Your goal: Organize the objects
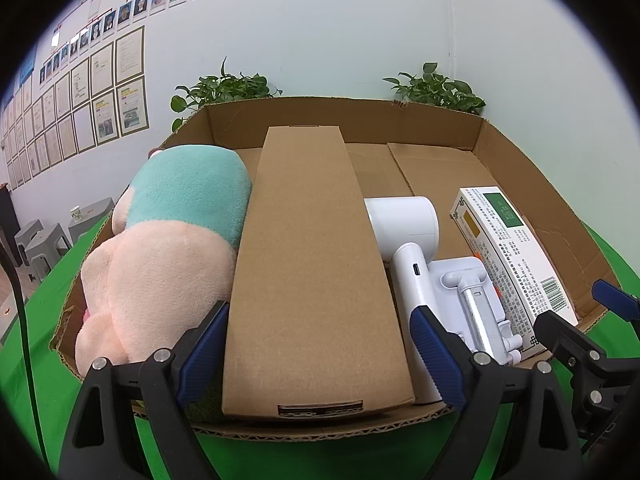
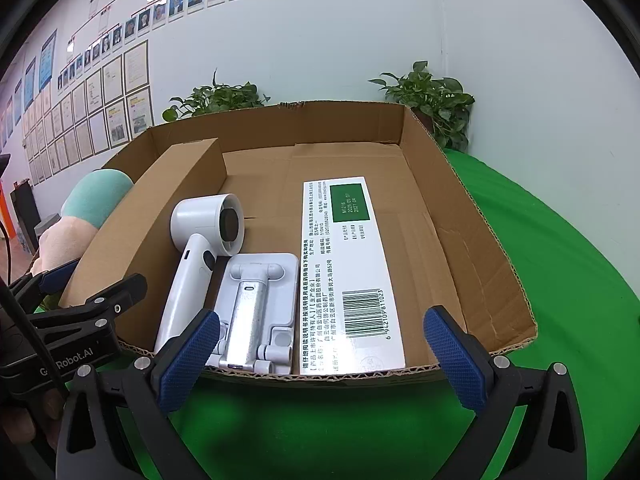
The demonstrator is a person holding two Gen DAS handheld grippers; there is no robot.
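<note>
A shallow cardboard carton [image 1: 516,152] holds a pink and teal plush toy [image 1: 160,248] at its left. Beside the toy lies a long brown box [image 1: 316,260], then a white hair dryer [image 1: 404,232], a white phone stand [image 1: 472,300] and a white medicine box [image 1: 508,252]. My left gripper [image 1: 320,310] is open astride the near end of the brown box, with a small gap showing at its right pad. At the carton's near rim my right gripper [image 2: 322,314] is open over the phone stand [image 2: 252,308] and medicine box [image 2: 352,260], holding nothing.
The carton sits on a green cloth [image 2: 560,280]. Bare carton floor [image 2: 352,160] shows at the far right. Two potted plants [image 1: 224,88] [image 2: 432,100] stand behind it against the wall. Grey stools [image 1: 40,240] and a black cable [image 1: 20,300] are at the left.
</note>
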